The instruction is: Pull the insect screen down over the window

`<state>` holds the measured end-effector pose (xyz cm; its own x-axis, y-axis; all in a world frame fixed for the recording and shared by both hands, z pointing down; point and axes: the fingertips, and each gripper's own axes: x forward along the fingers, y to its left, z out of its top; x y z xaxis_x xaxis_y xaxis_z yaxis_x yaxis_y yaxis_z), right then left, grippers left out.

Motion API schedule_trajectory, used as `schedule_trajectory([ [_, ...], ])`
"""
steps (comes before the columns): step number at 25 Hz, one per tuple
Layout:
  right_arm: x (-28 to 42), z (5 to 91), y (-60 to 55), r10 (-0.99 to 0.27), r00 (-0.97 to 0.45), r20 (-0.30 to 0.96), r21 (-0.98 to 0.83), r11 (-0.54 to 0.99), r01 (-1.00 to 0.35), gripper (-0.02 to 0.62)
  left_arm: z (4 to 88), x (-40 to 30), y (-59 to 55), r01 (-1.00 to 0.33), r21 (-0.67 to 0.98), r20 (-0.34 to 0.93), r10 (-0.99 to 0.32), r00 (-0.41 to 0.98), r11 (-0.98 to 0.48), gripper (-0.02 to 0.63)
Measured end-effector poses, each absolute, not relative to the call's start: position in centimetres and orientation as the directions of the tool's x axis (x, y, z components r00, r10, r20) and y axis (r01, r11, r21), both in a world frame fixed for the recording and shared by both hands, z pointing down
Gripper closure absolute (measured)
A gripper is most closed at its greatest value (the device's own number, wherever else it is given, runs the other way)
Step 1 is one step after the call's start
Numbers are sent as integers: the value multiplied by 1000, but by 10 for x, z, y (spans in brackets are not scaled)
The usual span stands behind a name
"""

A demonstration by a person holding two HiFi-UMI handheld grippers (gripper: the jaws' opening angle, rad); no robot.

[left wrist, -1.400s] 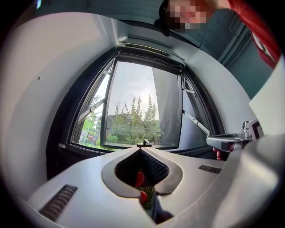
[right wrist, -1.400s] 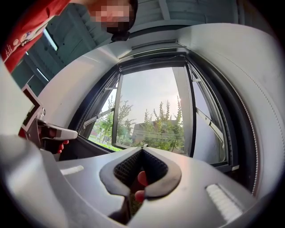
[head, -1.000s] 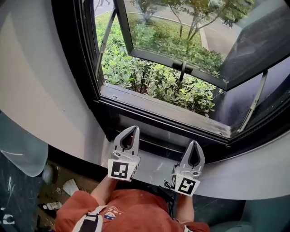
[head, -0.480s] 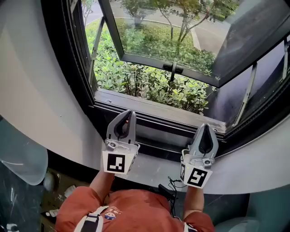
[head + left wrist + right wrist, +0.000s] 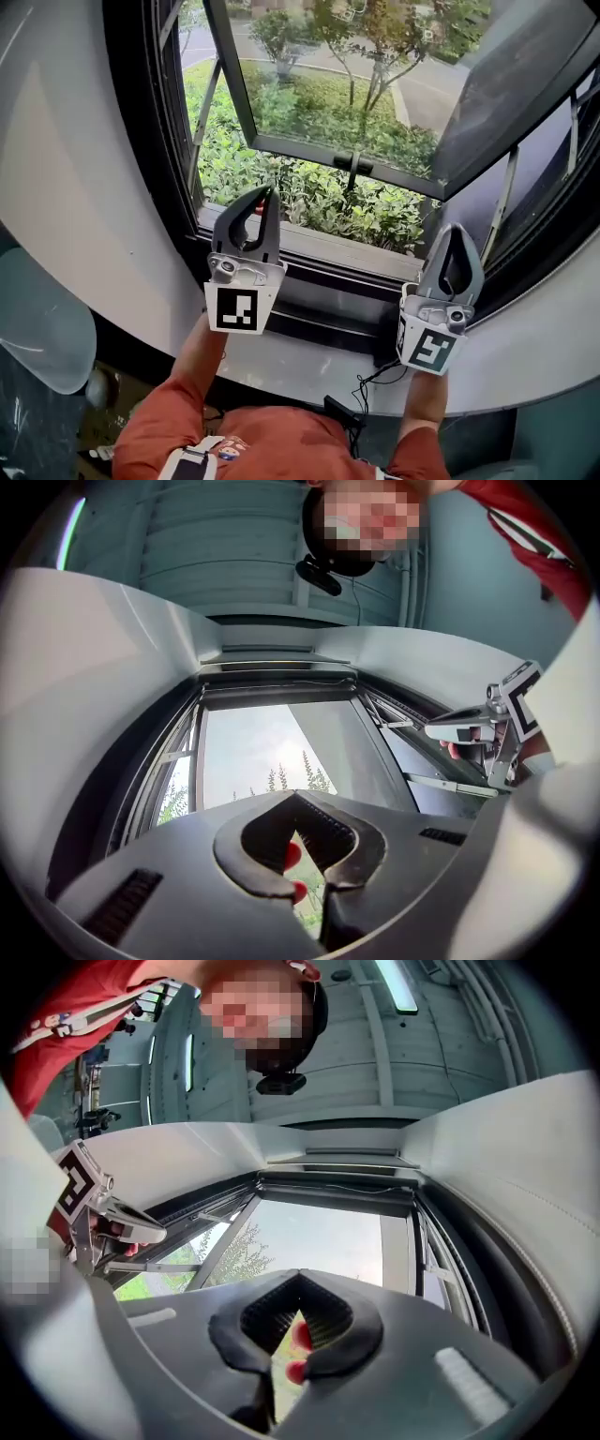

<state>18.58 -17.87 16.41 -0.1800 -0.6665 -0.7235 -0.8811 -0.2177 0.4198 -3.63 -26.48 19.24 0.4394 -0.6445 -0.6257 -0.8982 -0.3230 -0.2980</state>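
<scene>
The black-framed window (image 5: 178,169) stands open, its glass sash (image 5: 337,141) swung outward over green bushes. No mesh covers the opening. A dark bar (image 5: 277,682) runs along the top of the frame, also in the right gripper view (image 5: 337,1185); I cannot tell whether it is the rolled screen. My left gripper (image 5: 266,191) is shut and empty, raised in front of the sill (image 5: 328,246) and pointing upward (image 5: 295,797). My right gripper (image 5: 457,228) is likewise shut and empty (image 5: 300,1277), at the frame's lower right corner. Each gripper shows in the other's view (image 5: 469,728) (image 5: 122,1218).
A white curved wall (image 5: 75,187) surrounds the window. Metal stay arms (image 5: 202,122) hold the sash at both sides. A black cable (image 5: 366,384) lies on the white ledge below. A pale teal panel (image 5: 37,319) stands at the lower left.
Both grippers have risen from the ledge below the sill to the height of the window's lower edge, tilting further upward. Their jaws stay shut and empty.
</scene>
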Motion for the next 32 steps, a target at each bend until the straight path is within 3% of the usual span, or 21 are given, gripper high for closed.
schedule_trajectory([
  [16, 179, 13, -177, -523, -321, -790, 573, -441, -691, 584, 38, -45, -289, -887, -455, -732, -533, 425, -82, 600],
  [22, 187, -41, -194, -557, -329, -762, 634, -539, -555, 585, -20, -38, -293, -855, -517, -754, -490, 437, 34, 600],
  [27, 201, -78, -214, -656, -229, -719, 678, -590, -439, 584, -62, -29, -294, -791, -589, -756, -456, 470, 162, 600],
  [32, 188, -132, -220, -616, -267, -741, 665, -615, -424, 584, -109, -21, -295, -740, -621, -755, -448, 479, 257, 600],
])
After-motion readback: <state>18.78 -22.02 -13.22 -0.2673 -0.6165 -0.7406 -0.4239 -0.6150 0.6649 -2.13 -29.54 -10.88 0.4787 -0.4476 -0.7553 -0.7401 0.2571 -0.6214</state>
